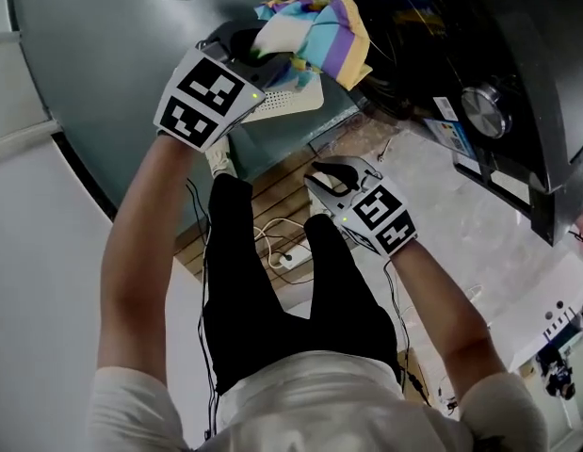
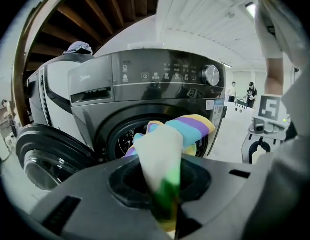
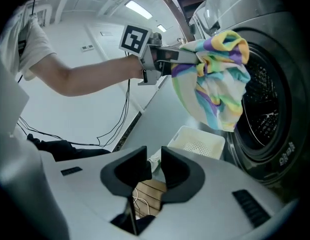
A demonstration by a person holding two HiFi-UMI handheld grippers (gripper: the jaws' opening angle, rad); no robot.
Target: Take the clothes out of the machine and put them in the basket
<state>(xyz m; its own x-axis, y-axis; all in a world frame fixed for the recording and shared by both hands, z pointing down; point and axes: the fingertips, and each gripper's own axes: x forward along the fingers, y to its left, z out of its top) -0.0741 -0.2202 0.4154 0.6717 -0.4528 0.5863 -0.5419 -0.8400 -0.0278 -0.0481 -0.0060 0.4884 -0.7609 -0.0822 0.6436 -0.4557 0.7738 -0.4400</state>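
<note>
A cloth striped in pastel colours [image 1: 310, 34] hangs from my left gripper [image 1: 263, 53], whose jaws are shut on its white and green part [image 2: 164, 156]. It is held in the air in front of the dark washing machine [image 2: 144, 79], whose door [image 2: 42, 154] stands open. Seen from the right gripper view, the cloth [image 3: 220, 84] dangles above the white perforated basket [image 3: 197, 141], beside the drum opening [image 3: 267, 99]. The basket [image 1: 296, 102] sits on the floor below my left hand. My right gripper [image 3: 153, 164] hovers lower [image 1: 321, 172], its jaws a narrow gap apart with nothing between them.
Wooden boards [image 1: 272, 191] and a white power strip with cables [image 1: 289, 257] lie on the floor by the person's black-trousered legs. A pale sheet [image 1: 489, 243] covers the floor to the right of the machine. Two people [image 2: 251, 91] stand far off in the room.
</note>
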